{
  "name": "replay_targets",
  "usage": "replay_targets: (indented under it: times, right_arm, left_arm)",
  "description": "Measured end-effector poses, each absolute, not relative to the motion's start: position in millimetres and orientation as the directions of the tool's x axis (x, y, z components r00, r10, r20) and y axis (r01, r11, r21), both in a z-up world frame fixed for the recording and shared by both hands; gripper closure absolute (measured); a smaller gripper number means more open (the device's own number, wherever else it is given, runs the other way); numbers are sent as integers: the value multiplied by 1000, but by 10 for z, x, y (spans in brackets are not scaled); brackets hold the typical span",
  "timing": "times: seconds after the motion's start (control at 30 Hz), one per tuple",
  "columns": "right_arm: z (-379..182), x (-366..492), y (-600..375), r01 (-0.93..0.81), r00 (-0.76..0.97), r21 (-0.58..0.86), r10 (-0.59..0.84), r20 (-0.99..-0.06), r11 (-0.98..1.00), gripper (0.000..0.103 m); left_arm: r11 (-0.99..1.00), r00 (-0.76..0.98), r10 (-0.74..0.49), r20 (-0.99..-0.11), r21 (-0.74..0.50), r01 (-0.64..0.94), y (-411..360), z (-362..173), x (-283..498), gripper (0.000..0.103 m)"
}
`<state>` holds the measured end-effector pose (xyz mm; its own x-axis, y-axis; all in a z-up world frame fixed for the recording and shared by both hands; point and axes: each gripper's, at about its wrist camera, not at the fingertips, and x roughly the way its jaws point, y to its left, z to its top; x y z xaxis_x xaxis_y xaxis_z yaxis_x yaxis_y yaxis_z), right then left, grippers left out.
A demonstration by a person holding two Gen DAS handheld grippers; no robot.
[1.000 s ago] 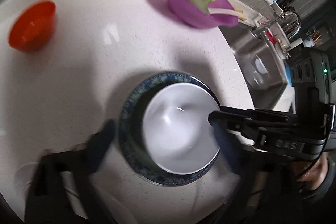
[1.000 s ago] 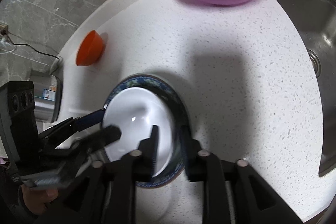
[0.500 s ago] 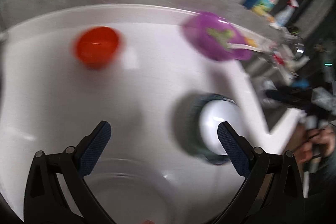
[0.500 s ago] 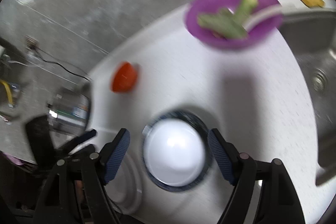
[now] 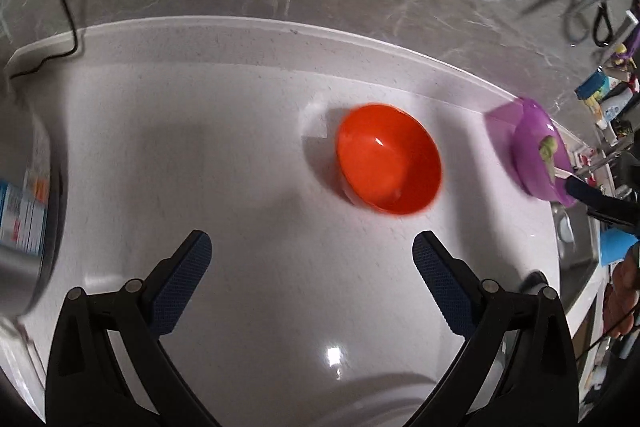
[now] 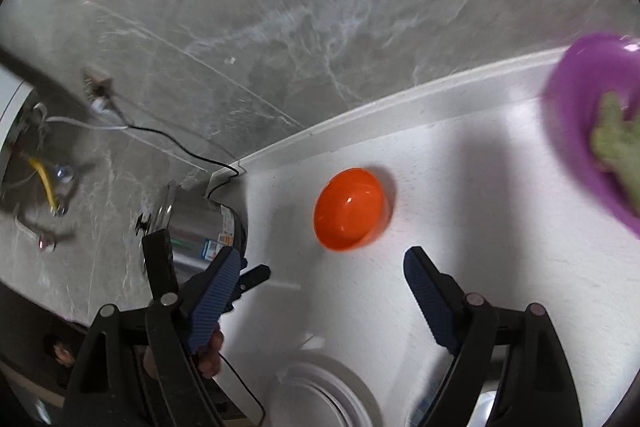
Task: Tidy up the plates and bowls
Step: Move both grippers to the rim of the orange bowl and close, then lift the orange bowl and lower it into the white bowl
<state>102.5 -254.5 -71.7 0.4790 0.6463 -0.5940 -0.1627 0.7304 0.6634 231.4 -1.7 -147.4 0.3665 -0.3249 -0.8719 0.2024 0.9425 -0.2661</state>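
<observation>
Left wrist view: the left tool hangs over the white worktop with its blue pads spread wide and nothing between them, an orange bowl at one o'clock just past the tips. A purple bowl (green food inside) sits at three o'clock. Right wrist view: the right tool, also spread and empty, faces the orange bowl at twelve o'clock; a steel pot stands at nine.

You've got a white speckled worktop with an orange bowl on it; the purple bowl sits right of that, steel pot left.
</observation>
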Motion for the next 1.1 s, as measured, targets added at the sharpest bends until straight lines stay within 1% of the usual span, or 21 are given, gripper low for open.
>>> replay_targets:
  times: [0.07,0.17,0.23,0.3,0.33,0.37,0.4,0.47,0.57,0.63,0.7,0.77,0.8,0.83,0.87,0.9,0.93,0.97,1.0,1.1]
  right_arm:
    - [-854,1216,-2411,-129,465,635,612,-640,761,17]
    - [-1134,1500,-2256,-91,405,620,598,-692,779,23]
    - [-1348,1638,-2218,-42,353,629,601,-718,776,33]
    - [-1507,1727,-2199,-4,332,650,615,-716,760,35]
    - [-1543,1738,-2200,4,334,650,612,-717,760,36]
    - [-1579,1759,-2187,10,336,645,605,-722,764,36]
    - [-1603,1769,-2188,15,337,646,605,-722,763,37]
    - [-1659,1796,-2188,32,336,656,610,-717,754,38]
    - [-1697,1841,-2183,40,336,665,617,-712,746,39]
    - [-1712,1869,-2167,38,334,665,618,-712,746,41]
    - [-1733,1916,-2137,37,325,658,613,-720,752,42]
    - [-1765,1955,-2104,45,314,648,605,-731,760,44]
    - [-1783,1973,-2086,46,309,648,606,-733,760,45]
    - [-1799,1988,-2067,46,304,646,605,-736,762,49]
    - [-1812,2003,-2048,46,298,637,598,-744,769,52]
    - [-1826,2019,-2031,47,291,629,592,-752,776,57]
    - [-1840,2026,-2027,46,284,622,586,-759,782,64]
    - [-1854,2031,-2024,46,280,619,585,-762,784,68]
    - [-1866,2039,-2006,49,276,618,584,-763,785,74]
    - [-1916,2048,-2019,69,273,618,581,-767,783,84]
  left_arm:
    - [933,349,-351,-869,-293,210,-3,-1555,2472,2]
    - [898,296,-431,-852,-375,230,-7,-1736,2756,2]
    - [888,264,-447,-855,-388,246,-69,-1858,2915,5]
    - [891,240,-435,-868,-375,256,-126,-1979,3054,16]
    - [889,228,-435,-871,-376,259,-155,-2028,3094,19]
    - [889,223,-435,-872,-377,260,-165,-2065,3120,26]
    - [888,216,-436,-874,-378,262,-194,-2109,3159,31]
    - [887,202,-432,-879,-373,272,-265,-2172,3207,35]
    - [882,186,-433,-882,-372,289,-331,-2256,3238,35]
    - [877,175,-444,-879,-385,289,-359,-2305,3271,40]
    - [873,165,-452,-876,-397,283,-372,-2353,3309,49]
    - [867,153,-462,-874,-409,283,-382,-2395,3339,53]
    - [866,149,-464,-873,-412,285,-399,-2418,3344,56]
    - [862,140,-470,-872,-419,286,-409,-2445,3354,60]
    - [858,135,-477,-869,-426,286,-423,-2450,3347,67]
    - [851,126,-490,-863,-441,285,-434,-2473,3356,72]
    - [848,123,-495,-860,-448,284,-438,-2485,3357,74]
    - [847,123,-497,-859,-450,284,-451,-2493,3360,78]
    - [845,123,-500,-857,-452,284,-464,-2502,3364,82]
    - [847,125,-497,-859,-449,286,-534,-2518,3356,85]
